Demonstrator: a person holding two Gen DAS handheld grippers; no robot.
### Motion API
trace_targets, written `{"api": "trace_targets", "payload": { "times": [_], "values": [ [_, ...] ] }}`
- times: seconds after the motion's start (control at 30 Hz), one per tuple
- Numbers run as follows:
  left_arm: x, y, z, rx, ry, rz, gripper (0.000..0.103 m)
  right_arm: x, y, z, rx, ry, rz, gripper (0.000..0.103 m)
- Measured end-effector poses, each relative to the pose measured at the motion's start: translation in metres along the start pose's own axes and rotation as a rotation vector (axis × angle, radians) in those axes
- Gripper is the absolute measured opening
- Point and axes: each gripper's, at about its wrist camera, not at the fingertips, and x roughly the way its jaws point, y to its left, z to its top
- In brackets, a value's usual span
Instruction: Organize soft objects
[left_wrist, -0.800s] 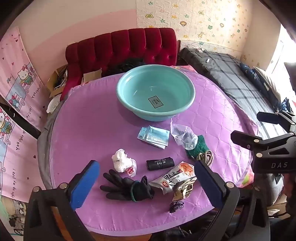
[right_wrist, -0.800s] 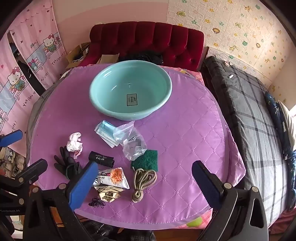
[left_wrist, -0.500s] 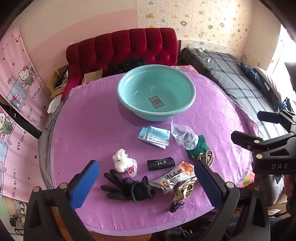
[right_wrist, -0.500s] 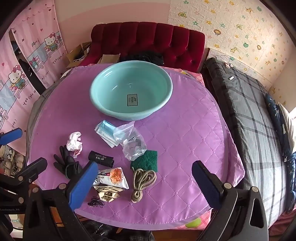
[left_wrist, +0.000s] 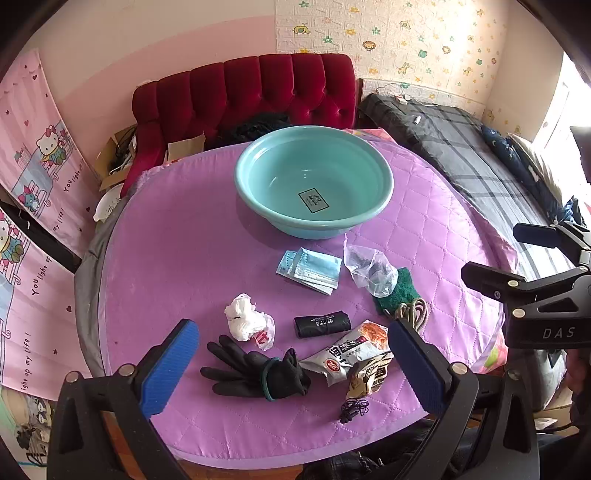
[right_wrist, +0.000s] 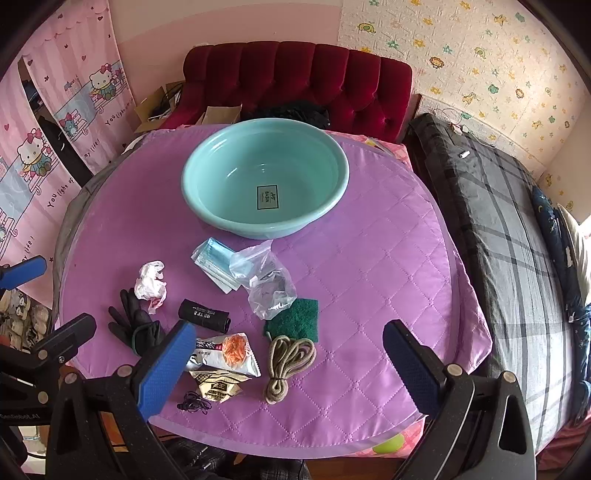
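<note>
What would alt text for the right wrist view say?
An empty teal basin sits on a round purple quilted table, with soft items scattered in front: black gloves, face masks, a green scrub pad, coiled rope, snack packets. The right gripper hovers open above them.

home bedrm: bed (right_wrist: 517, 236), sofa (right_wrist: 295, 74)
</note>
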Motion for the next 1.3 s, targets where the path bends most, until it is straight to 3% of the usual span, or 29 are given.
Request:
{"api": "trace_targets", "payload": {
  "times": [1.3],
  "values": [
    [0.0067, 0.0076, -0.0009, -0.006, 0.008, -0.008, 0.103, 0.0014, 0.0017, -0.0016, 0.014, -0.003, -0.007, 0.103]
  ]
}}
